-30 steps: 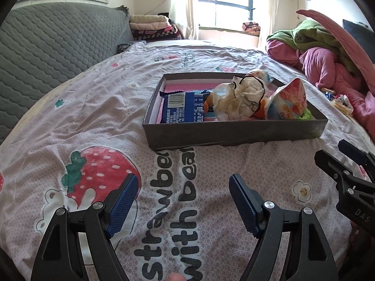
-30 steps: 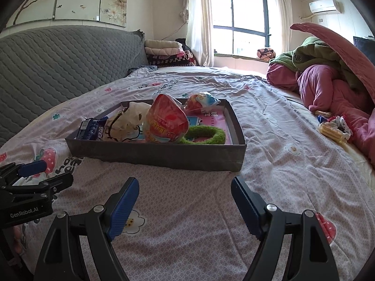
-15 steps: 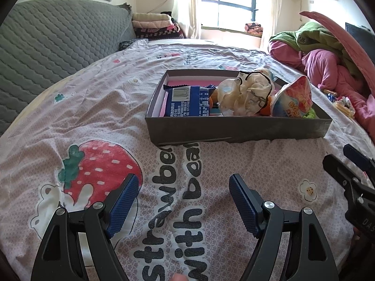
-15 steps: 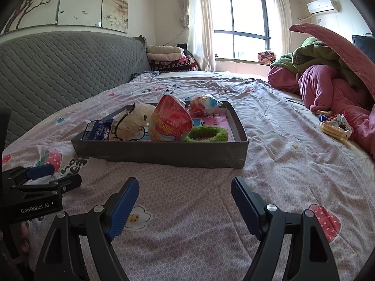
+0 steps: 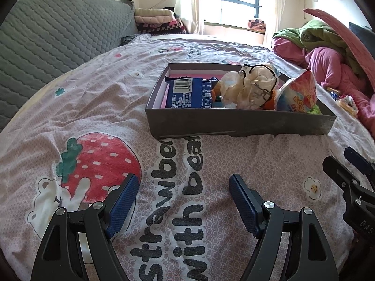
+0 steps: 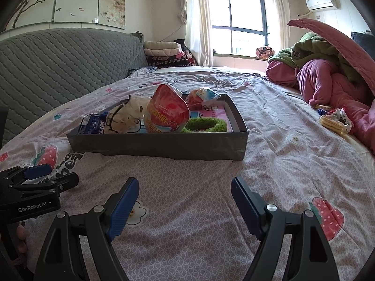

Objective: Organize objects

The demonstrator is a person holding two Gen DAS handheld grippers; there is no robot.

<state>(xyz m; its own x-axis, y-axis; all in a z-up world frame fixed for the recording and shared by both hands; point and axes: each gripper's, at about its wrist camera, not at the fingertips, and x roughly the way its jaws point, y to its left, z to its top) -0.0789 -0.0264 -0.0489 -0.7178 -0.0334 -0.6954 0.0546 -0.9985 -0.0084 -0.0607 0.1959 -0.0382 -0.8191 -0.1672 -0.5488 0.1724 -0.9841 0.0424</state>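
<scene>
A dark grey shallow box (image 5: 234, 121) sits on the bed; it also shows in the right wrist view (image 6: 154, 145). It holds a blue snack packet (image 5: 187, 92), a crumpled cream bag (image 5: 248, 85), a red and white snack bag (image 6: 166, 112), a second small snack bag (image 6: 204, 96) and a green fuzzy ring (image 6: 206, 125). My left gripper (image 5: 182, 201) is open and empty above the bedsheet, short of the box. My right gripper (image 6: 185, 201) is open and empty, also short of the box.
The bed has a pink strawberry-print sheet (image 5: 100, 159). A grey quilted headboard (image 6: 58, 63) is on the left. Pink and green bedding (image 6: 328, 77) is piled on the right, with small packets (image 6: 335, 121) beside it. Folded blankets (image 6: 164, 53) lie near the window.
Both grippers have drawn back a little from the box and risen; the box looks slightly farther away. Both stay open and empty.
</scene>
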